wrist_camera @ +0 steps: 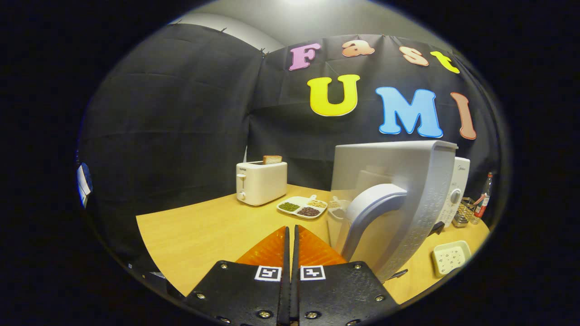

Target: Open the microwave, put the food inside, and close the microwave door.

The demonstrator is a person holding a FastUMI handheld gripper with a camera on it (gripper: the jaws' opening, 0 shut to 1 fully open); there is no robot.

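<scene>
Door point(394, 199) of the one microwave point(455, 190) stands swung open, just ahead and to the right of the fingers; opening is judged done. Gripper point(290, 237) fingers are pressed together with nothing between them. Whether food is inside cannot be told: the door hides the cavity. Closing remains. Count: one toaster point(260, 182) beyond the fingers to the left, holding one toast slice point(272, 159); one divided tray point(302, 207) beyond; one small dish point(450, 256) far right.
</scene>
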